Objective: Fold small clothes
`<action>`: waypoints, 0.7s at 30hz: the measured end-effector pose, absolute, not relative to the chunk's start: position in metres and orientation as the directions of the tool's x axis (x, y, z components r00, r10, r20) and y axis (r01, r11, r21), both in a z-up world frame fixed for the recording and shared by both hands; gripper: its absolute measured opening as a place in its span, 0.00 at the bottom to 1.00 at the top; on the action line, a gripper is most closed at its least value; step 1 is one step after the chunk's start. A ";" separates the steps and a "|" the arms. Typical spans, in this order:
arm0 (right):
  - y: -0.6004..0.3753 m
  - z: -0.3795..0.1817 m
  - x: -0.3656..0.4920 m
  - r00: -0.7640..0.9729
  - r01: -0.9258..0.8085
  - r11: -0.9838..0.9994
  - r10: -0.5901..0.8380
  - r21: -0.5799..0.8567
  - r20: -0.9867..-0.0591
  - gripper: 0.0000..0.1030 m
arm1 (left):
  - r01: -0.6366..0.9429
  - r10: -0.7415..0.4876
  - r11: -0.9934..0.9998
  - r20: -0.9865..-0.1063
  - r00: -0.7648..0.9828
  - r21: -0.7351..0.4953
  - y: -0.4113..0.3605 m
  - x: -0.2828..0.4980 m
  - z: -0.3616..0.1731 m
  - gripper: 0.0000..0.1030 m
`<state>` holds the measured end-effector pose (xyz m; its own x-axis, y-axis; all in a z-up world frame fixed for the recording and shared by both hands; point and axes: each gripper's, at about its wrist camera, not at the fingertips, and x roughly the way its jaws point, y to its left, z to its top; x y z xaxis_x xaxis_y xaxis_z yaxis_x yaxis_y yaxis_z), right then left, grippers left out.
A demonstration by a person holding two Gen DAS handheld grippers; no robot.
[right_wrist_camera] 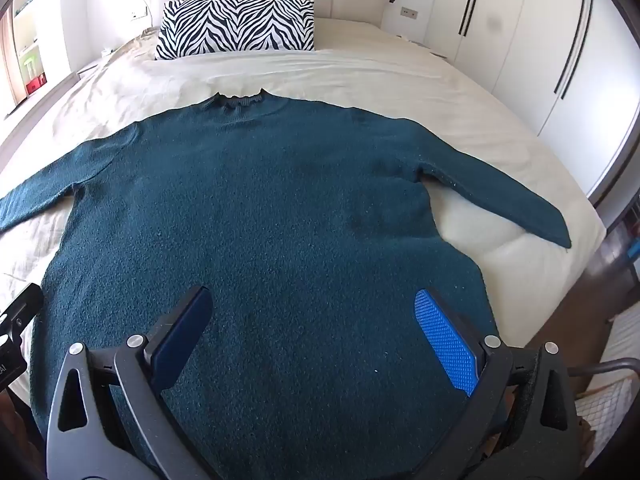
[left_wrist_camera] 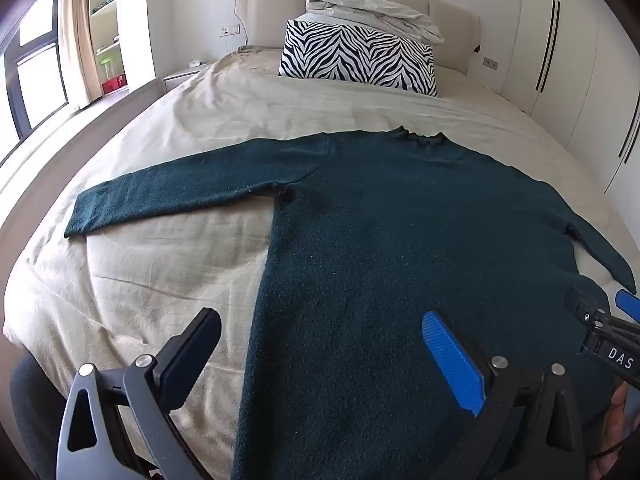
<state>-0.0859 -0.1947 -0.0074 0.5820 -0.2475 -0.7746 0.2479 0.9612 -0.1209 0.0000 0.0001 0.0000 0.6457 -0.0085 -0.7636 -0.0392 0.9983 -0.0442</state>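
Left tongs (left_wrist_camera: pixel 320 354) gape wide over the sweater (left_wrist_camera: pixel 380 240); right tongs (right_wrist_camera: pixel 312 330) likewise, gripping nothing.

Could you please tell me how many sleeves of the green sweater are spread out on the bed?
2. The left sleeve stretches toward the window side; the right sleeve stretches toward the wardrobe side. Both lie flat and unfolded, neither hidden.
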 end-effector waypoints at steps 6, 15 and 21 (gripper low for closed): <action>-0.194 -0.008 -0.086 0.578 0.250 0.960 -0.252 -0.126 -0.776 1.00 | -0.040 -0.007 0.998 -0.761 0.649 -0.043 0.000 0.000 0.001 1.00; -0.195 -0.007 -0.088 0.577 0.247 0.960 -0.254 -0.131 -0.776 1.00 | -0.039 -0.008 0.998 -0.763 0.646 -0.043 0.001 -0.001 0.000 1.00; -0.191 -0.011 -0.085 0.574 0.243 0.960 -0.258 -0.139 -0.777 1.00 | -0.038 -0.008 0.998 -0.765 0.644 -0.042 0.006 -0.004 -0.004 1.00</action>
